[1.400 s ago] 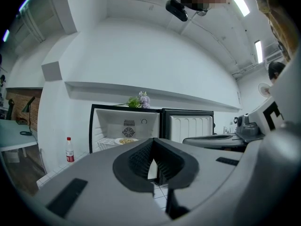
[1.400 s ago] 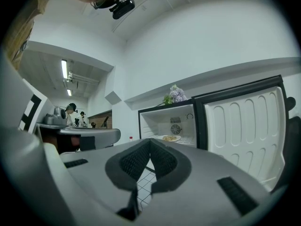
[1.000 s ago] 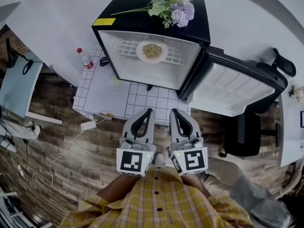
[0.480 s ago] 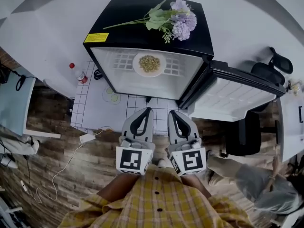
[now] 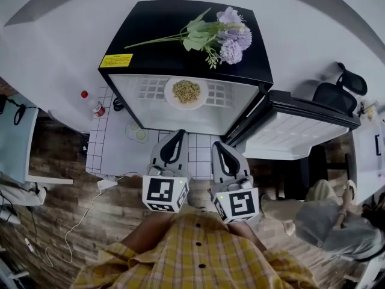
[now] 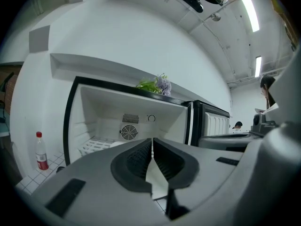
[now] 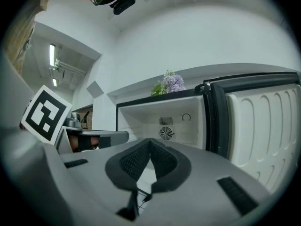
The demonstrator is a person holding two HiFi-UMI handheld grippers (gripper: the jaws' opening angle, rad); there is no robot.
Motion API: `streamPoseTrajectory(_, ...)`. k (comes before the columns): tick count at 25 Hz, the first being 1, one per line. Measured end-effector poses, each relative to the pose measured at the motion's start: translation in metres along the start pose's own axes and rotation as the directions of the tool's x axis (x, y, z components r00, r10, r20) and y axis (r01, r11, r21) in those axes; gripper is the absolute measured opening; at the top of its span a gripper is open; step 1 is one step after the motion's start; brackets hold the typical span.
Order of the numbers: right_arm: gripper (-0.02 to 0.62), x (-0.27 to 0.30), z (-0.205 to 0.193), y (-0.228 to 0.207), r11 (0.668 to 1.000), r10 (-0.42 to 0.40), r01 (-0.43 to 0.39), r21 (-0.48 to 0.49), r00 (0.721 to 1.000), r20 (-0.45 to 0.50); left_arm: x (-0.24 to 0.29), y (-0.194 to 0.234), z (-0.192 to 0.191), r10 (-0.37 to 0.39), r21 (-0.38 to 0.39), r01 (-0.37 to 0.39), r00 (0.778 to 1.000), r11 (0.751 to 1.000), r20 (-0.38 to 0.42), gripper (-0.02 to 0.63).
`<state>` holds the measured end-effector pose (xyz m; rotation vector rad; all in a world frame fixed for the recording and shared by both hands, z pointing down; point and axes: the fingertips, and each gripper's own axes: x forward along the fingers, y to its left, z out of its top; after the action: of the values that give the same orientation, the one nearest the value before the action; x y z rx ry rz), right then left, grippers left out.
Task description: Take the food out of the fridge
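A small black fridge (image 5: pixel 180 47) stands open on a white tiled table (image 5: pixel 114 149), its door (image 5: pixel 301 134) swung out to the right. Inside, on the white wire shelf, sits a white plate of yellowish food (image 5: pixel 186 92). My left gripper (image 5: pixel 178 133) and right gripper (image 5: pixel 217 145) are side by side in front of the fridge opening, short of the plate. Both point level at the interior. In the left gripper view my left gripper (image 6: pixel 152 141) has its pads together with nothing between them. My right gripper (image 7: pixel 150 141) is likewise shut and empty. The plate is hidden in both gripper views.
Purple flowers (image 5: pixel 222 32) lie on the fridge top. A red-capped bottle (image 5: pixel 95 108) and a small dish (image 5: pixel 138 133) stand on the table left of the fridge. A black office chair (image 5: pixel 337 92) and a seated person (image 5: pixel 337 224) are to the right. A power strip (image 5: pixel 109 182) lies on the floor.
Both grippers have moved forward toward the open fridge, the left one a little more. The fridge now looks nearer and the plate sits closer to the fingertips.
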<state>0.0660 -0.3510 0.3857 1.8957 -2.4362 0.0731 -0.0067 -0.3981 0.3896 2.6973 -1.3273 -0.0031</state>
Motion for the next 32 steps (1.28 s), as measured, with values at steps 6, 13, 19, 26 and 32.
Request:
streamPoseTrajectory(6, 0.008, 0.01, -0.003, 0.001, 1.0, -0.008, 0.008, -0.009, 1.0, -0.014, 0.025, 0.02, -0.02, -0.038, -0.171, 0.032, 0.999, 0.985, -0.031, 0.019)
streamPoseTrajectory(13, 0.008, 0.013, -0.005, -0.008, 0.999, -0.045, 0.044, -0.026, 0.998, -0.039, 0.051, 0.05, -0.053, -0.096, -0.613, 0.049, 0.994, 0.788, -0.043, 0.074)
streamPoseTrajectory(19, 0.008, 0.012, -0.008, -0.011, 0.998, -0.062, 0.06, -0.033, 0.996, -0.061, 0.069, 0.073, -0.061, -0.061, -0.836, 0.032, 0.998, 0.548, -0.001, 0.091)
streamPoseTrajectory(26, 0.008, 0.014, -0.01, -0.012, 0.998, -0.059, 0.057, -0.03, 0.996, -0.071, 0.086, 0.092, -0.076, -0.02, -0.933, 0.001, 1.0, 0.36, -0.007, 0.11)
streamPoseTrajectory(32, 0.008, 0.016, -0.01, -0.02, 0.997, -0.075, 0.074, -0.022, 0.994, -0.077, 0.1, 0.102, -0.086, -0.017, -0.96, -0.015, 1.0, 0.281, -0.02, 0.11)
